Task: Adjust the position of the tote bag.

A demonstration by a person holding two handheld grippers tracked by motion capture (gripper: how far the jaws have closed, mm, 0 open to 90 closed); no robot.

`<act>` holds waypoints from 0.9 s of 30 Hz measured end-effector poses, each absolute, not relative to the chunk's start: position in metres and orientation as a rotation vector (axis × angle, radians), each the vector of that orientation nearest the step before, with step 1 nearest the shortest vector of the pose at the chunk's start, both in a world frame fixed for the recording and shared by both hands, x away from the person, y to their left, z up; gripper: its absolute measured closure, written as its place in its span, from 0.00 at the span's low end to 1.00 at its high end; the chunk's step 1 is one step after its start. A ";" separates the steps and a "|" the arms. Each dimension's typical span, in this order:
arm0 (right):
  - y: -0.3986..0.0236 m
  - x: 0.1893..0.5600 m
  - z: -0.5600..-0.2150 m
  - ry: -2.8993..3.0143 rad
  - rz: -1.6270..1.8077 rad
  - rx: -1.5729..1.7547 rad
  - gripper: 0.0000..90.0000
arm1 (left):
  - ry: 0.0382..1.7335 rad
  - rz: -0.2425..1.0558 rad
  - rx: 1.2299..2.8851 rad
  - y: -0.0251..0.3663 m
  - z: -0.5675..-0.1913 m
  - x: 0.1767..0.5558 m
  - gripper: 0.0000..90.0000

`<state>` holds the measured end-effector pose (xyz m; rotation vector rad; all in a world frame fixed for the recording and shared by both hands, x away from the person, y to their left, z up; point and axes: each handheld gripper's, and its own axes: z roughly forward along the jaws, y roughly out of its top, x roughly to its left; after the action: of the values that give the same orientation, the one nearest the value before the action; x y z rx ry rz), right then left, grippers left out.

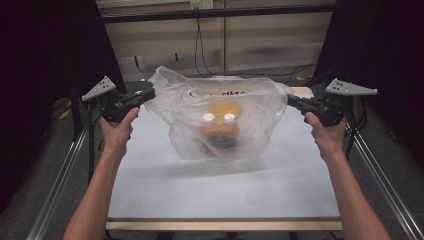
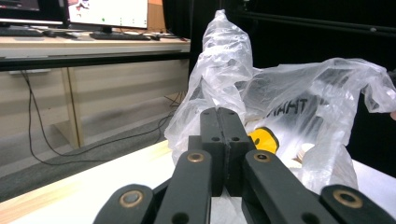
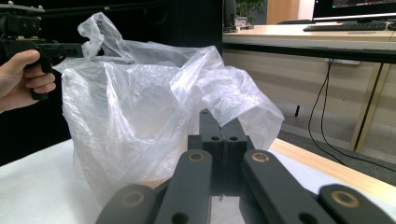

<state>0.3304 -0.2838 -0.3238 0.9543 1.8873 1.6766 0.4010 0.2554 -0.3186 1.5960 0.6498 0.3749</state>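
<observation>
Plastic bag, clear and crinkled, hangs stretched between the two grippers over the middle of the white worktop, its lower end just above or barely on the surface, with a soft shadow under it. The left gripper pinches the bag's left top corner, and the left gripper view shows its jaws pressed flat together with the film caught between them, the plastic rising in a twisted peak behind the tips. The right gripper clamps the opposite top corner; in the right gripper view its jaws are likewise closed tight on a fold of the bag. Inside the bag sits an orange-yellow object with dark parts, blurred by the film, and two bright glints lie on the plastic in front of it; from the left gripper view a yellow rounded piece of it shows just right of the jaw tips. Dark printed letters run across the upper part of the bag. Each gripper is held in a bare hand, the left hand and the right hand, with forearms coming in from the near edge of the worktop. Monitors and a keyboard stand on a desk in the background.
</observation>
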 end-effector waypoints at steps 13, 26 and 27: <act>-0.278 0.321 -0.348 1.891 1.736 0.951 1.00 | 0.609 0.382 1.665 0.250 -0.343 0.389 1.00; -0.283 0.324 -0.362 1.931 1.644 1.013 1.00 | 0.661 0.357 1.714 0.258 -0.372 0.391 1.00; -0.283 0.324 -0.364 1.942 1.628 1.016 1.00 | 0.670 0.364 1.724 0.259 -0.374 0.390 1.00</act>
<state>0.3239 -0.2829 -0.3639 1.0161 1.9415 1.6275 0.3902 0.2592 -0.3739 1.7237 0.6705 0.3640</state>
